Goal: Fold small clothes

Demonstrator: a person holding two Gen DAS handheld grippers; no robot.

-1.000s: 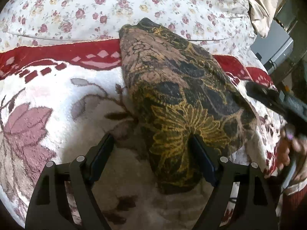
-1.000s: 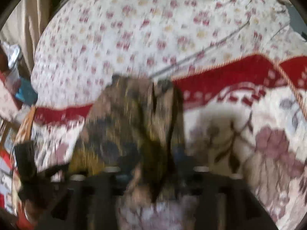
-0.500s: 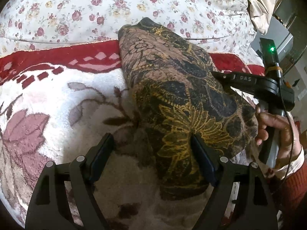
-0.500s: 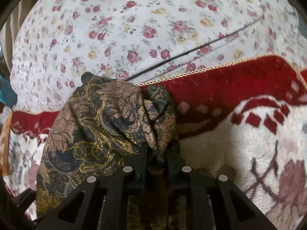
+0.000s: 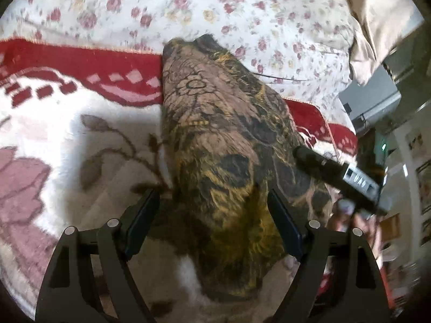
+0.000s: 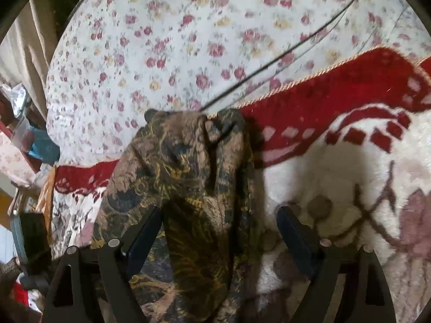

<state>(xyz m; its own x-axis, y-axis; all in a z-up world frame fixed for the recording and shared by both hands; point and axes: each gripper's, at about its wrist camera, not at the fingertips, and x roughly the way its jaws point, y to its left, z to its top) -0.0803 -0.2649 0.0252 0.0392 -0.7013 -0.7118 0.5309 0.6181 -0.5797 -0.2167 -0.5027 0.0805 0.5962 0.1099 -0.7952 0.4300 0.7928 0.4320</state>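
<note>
Two layers of bedding spread under me: a rose-print sheet [image 5: 242, 8] at the far side, and over it my fluffy white blanket [image 5: 54, 123] with its red border. On the blanket lies the brown-and-gold patterned garment [image 5: 226, 145], folded long and narrow, its far end reaching the red band. My left gripper [image 5: 212, 223] straddles its near end, jaws spread wide, nothing pinched. My right gripper [image 6: 219, 231] gapes too, the cloth bunched between its fingers without being squeezed. A thin black cord [image 6: 282, 56] crosses the sheet.
</note>
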